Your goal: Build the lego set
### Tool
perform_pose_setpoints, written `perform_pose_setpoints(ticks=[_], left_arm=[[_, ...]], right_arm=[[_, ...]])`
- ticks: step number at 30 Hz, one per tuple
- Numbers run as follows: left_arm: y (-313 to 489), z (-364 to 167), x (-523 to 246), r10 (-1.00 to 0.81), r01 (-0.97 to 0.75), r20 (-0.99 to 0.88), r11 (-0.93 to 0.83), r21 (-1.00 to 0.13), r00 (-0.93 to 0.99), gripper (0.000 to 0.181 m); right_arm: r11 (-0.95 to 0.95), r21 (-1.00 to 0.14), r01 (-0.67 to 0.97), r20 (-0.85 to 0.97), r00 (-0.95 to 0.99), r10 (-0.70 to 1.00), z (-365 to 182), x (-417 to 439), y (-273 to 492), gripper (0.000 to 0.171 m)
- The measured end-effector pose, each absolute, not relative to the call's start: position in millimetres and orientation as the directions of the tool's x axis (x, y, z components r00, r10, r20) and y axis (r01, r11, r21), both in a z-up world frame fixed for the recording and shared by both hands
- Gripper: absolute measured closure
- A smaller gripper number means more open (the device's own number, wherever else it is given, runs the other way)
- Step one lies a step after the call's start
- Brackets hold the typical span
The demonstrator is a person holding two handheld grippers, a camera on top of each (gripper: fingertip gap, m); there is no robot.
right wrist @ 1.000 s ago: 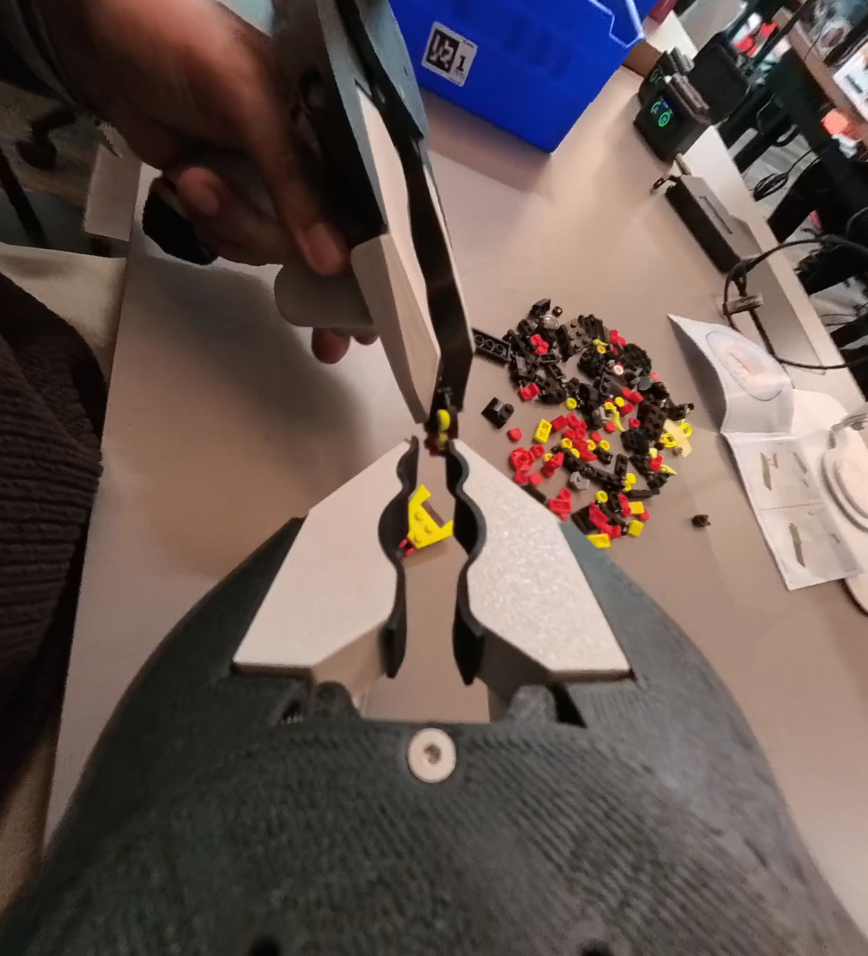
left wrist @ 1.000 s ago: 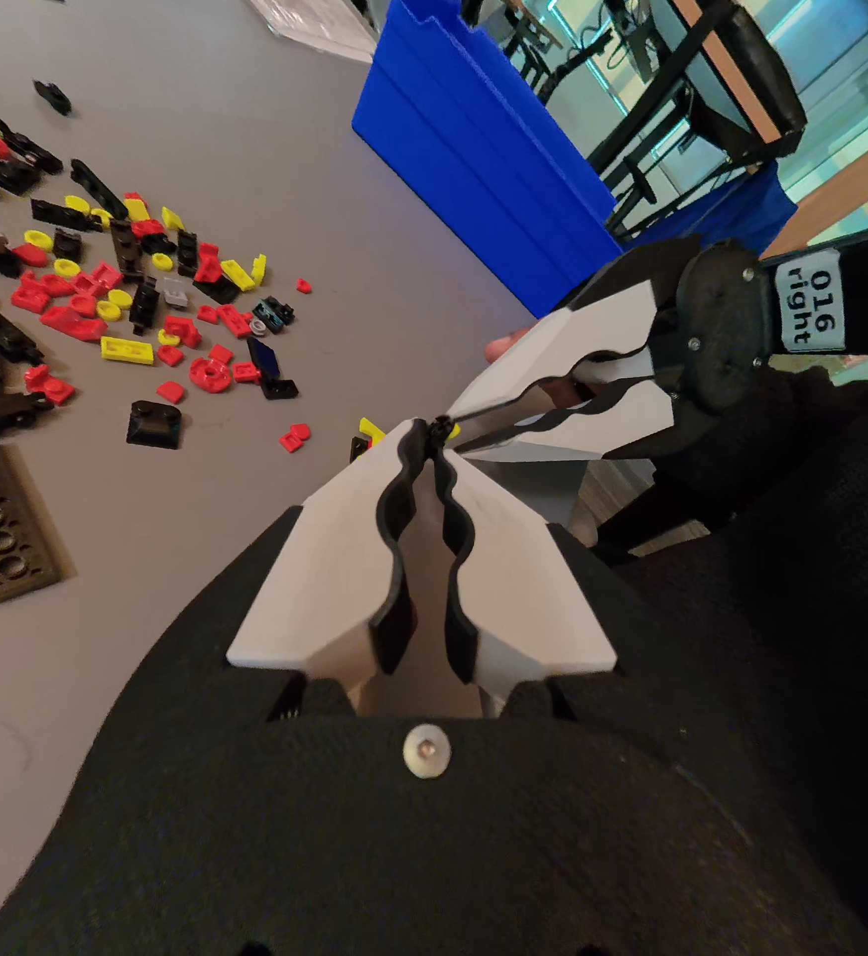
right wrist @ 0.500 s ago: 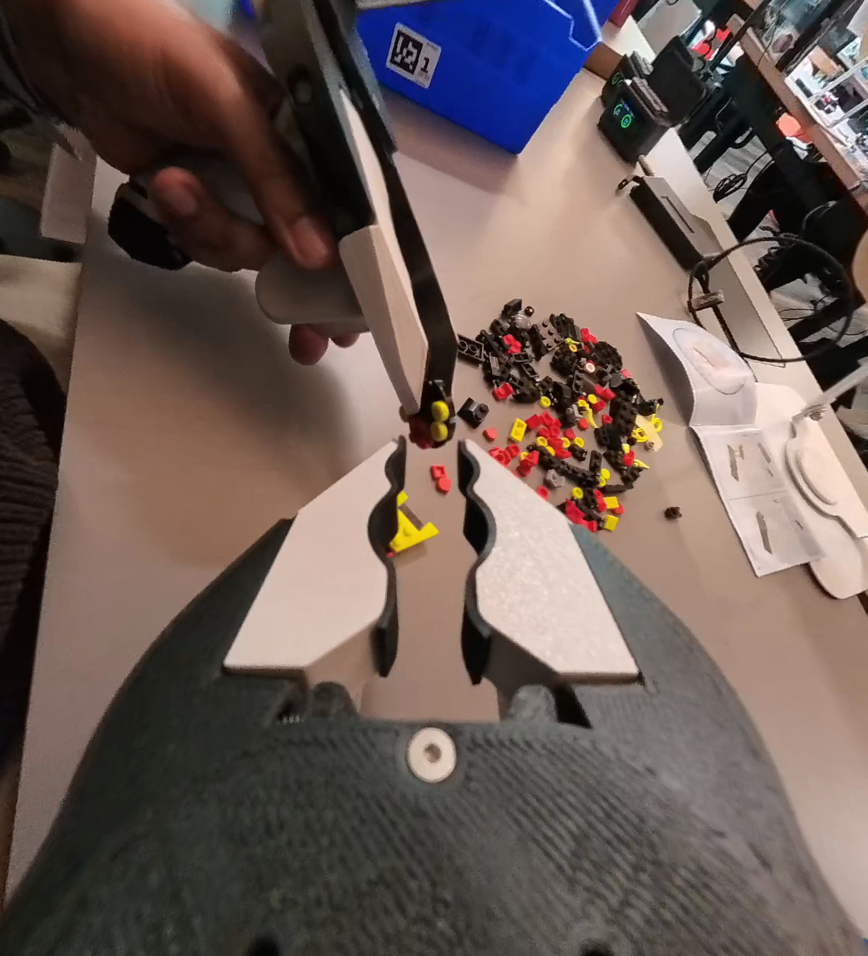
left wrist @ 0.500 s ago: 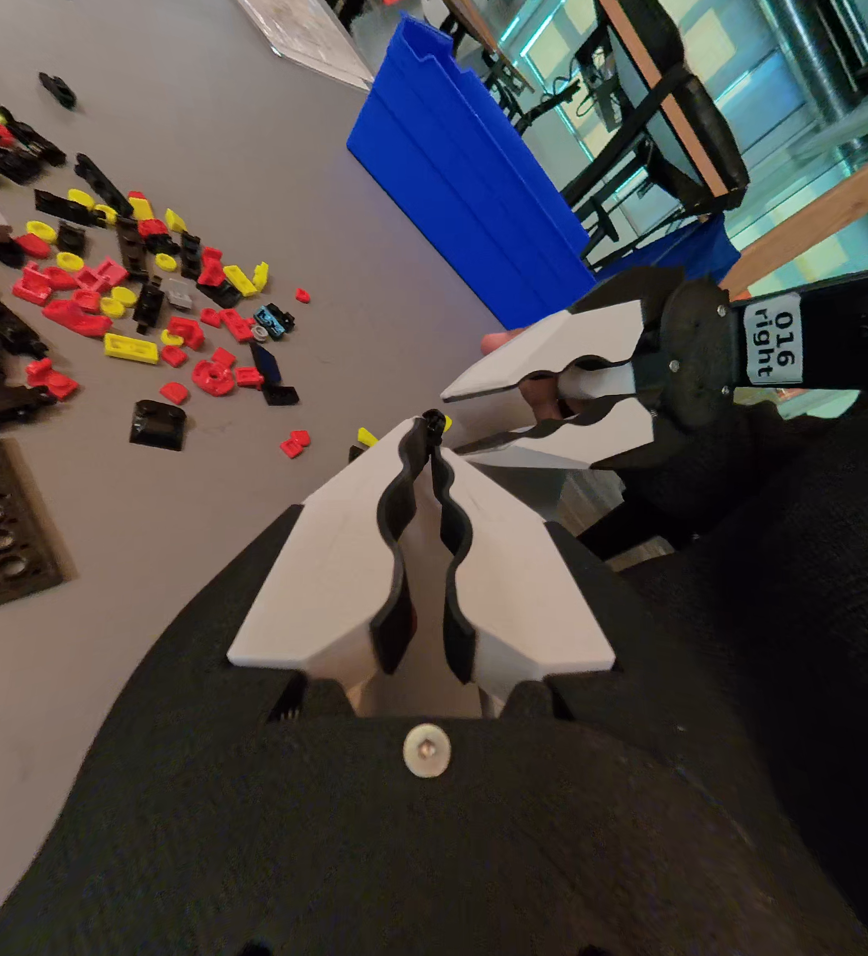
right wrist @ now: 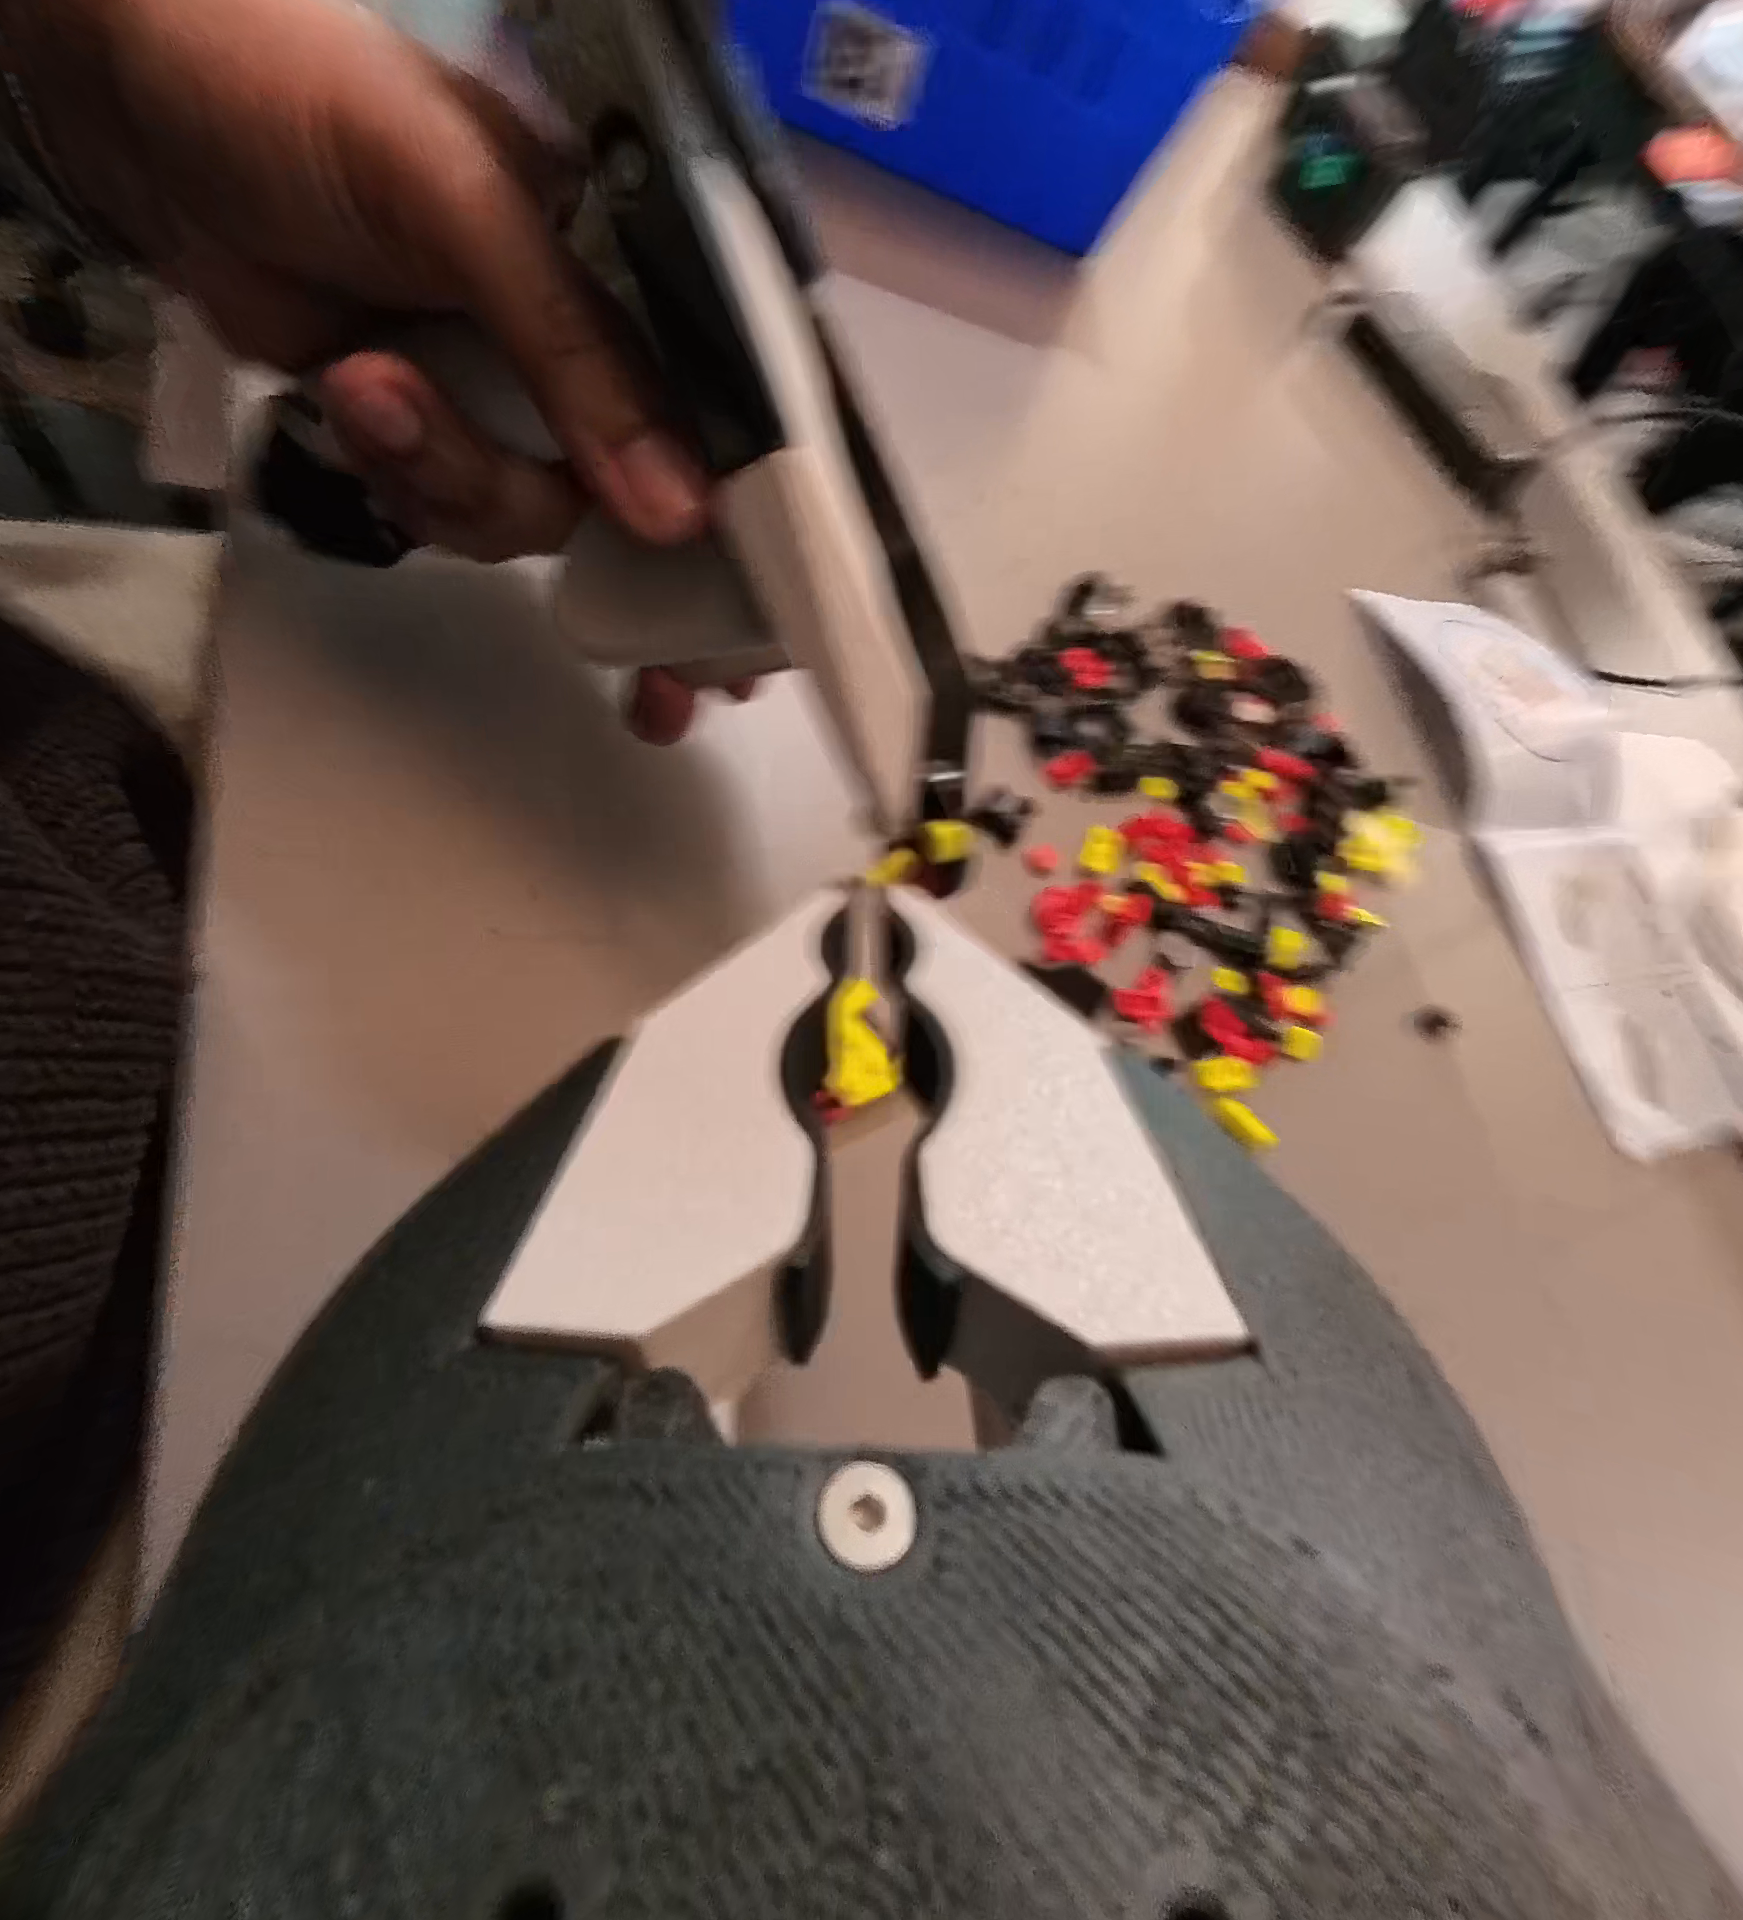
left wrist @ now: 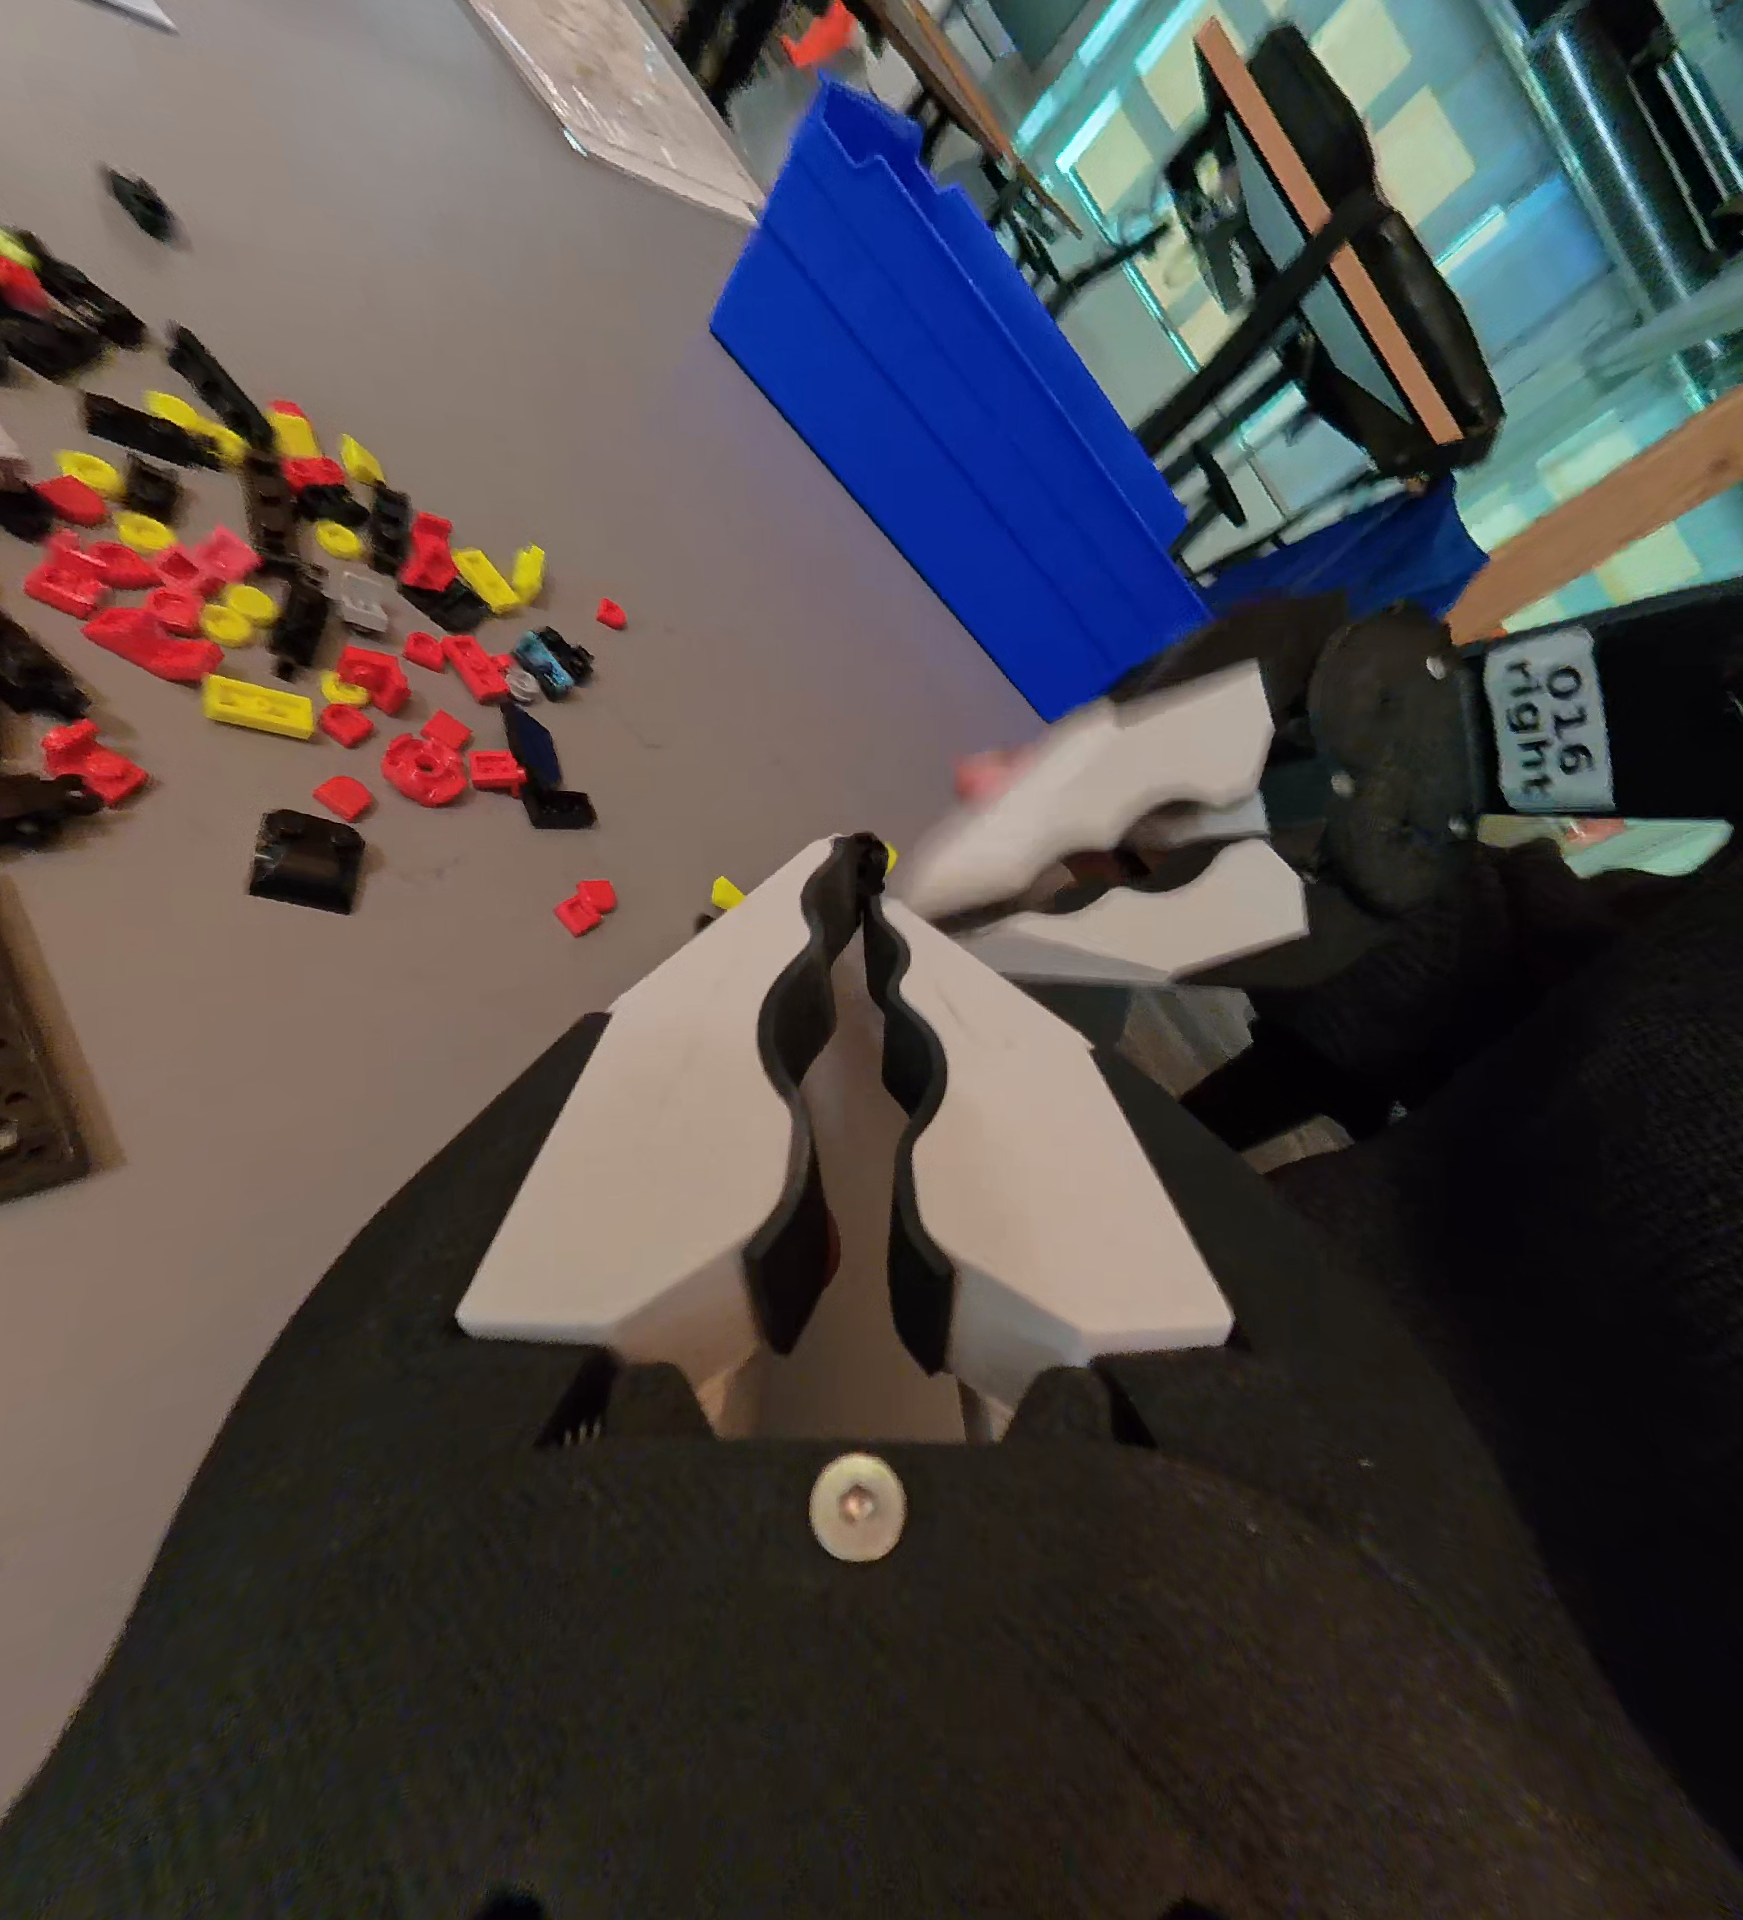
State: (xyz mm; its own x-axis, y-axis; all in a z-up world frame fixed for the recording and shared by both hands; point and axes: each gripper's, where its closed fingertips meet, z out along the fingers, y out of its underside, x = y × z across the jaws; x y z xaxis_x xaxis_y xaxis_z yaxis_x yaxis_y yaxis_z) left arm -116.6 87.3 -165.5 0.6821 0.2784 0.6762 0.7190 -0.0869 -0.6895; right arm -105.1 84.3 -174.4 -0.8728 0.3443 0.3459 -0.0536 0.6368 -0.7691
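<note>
I've 2 grippers up. Left gripper [left wrist: 862, 857] pinches 1 small black-yellow lego bit [right wrist: 934, 844] at its tips. Right gripper [right wrist: 872, 914], tips nearly together, holds nothing I can confirm; 1 yellow wedge [right wrist: 856, 1049] shows between its fingers, too blurred. Loose lego pile [right wrist: 1189, 831] lies ahead-right of it, 1 blue bin [left wrist: 929, 416] beyond.

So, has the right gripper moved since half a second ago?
Yes. In the left wrist view, the right gripper has swung back toward the left gripper, away from the blue bin.
</note>
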Motion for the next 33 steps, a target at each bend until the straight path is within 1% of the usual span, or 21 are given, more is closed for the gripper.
perform_pose_setpoints(ticks=[2,3,4,5,7,9,12,16,21,26,29,31,33], left_arm=[[82,-164,-128,0.317,0.708,0.660,-0.055,-0.704,0.681,0.181],[79,-167,-130,0.331,0.705,0.649,-0.079,-0.705,0.686,0.181],[76,-171,-132,0.348,0.700,0.637,-0.086,-0.709,0.688,0.181],[75,-173,-132,0.349,0.707,0.644,-0.086,-0.702,0.681,0.181],[75,-174,-131,0.341,0.725,0.666,-0.077,-0.684,0.664,0.181],[74,-173,-135,0.350,0.710,0.648,-0.079,-0.700,0.677,0.181],[72,-173,-135,0.333,0.730,0.674,-0.068,-0.680,0.659,0.181],[77,-168,-128,0.254,0.778,0.746,-0.045,-0.626,0.615,0.181],[83,-168,-119,0.210,0.791,0.766,-0.070,-0.608,0.608,0.181],[87,-167,-114,0.192,0.792,0.770,-0.083,-0.604,0.608,0.181],[88,-165,-112,0.154,0.829,0.815,-0.060,-0.556,0.558,0.181],[86,-164,-115,0.140,0.851,0.841,-0.038,-0.523,0.523,0.181],[85,-166,-116,0.152,0.848,0.836,-0.041,-0.528,0.527,0.181]], right_arm=[[0.619,-0.784,-0.043,0.282,-0.913,0.294,-178,-90,75,0.171],[0.661,-0.748,-0.065,0.356,-0.879,0.316,-178,-99,79,0.171],[0.702,-0.705,-0.104,0.452,-0.828,0.331,-175,-110,87,0.168],[0.715,-0.690,-0.117,0.486,-0.806,0.337,-173,-116,92,0.168],[0.691,-0.721,-0.056,0.416,-0.832,0.367,-178,-117,96,0.165],[0.680,-0.733,-0.022,0.383,-0.839,0.386,-181,-119,99,0.164],[0.660,-0.751,-0.011,0.368,-0.837,0.405,-180,-123,99,0.164],[0.609,-0.793,0.019,0.302,-0.856,0.420,-180,-123,96,0.155],[0.510,-0.860,-0.005,0.251,-0.875,0.414,-162,-117,91,0.154],[0.542,-0.839,-0.046,0.302,-0.868,0.394,-163,-114,87,0.154],[0.576,-0.815,-0.063,0.340,-0.857,0.386,-167,-115,87,0.155],[0.570,-0.820,-0.056,0.327,-0.862,0.386,-167,-115,87,0.155],[0.548,-0.835,-0.046,0.308,-0.865,0.396,-164,-115,87,0.155]])
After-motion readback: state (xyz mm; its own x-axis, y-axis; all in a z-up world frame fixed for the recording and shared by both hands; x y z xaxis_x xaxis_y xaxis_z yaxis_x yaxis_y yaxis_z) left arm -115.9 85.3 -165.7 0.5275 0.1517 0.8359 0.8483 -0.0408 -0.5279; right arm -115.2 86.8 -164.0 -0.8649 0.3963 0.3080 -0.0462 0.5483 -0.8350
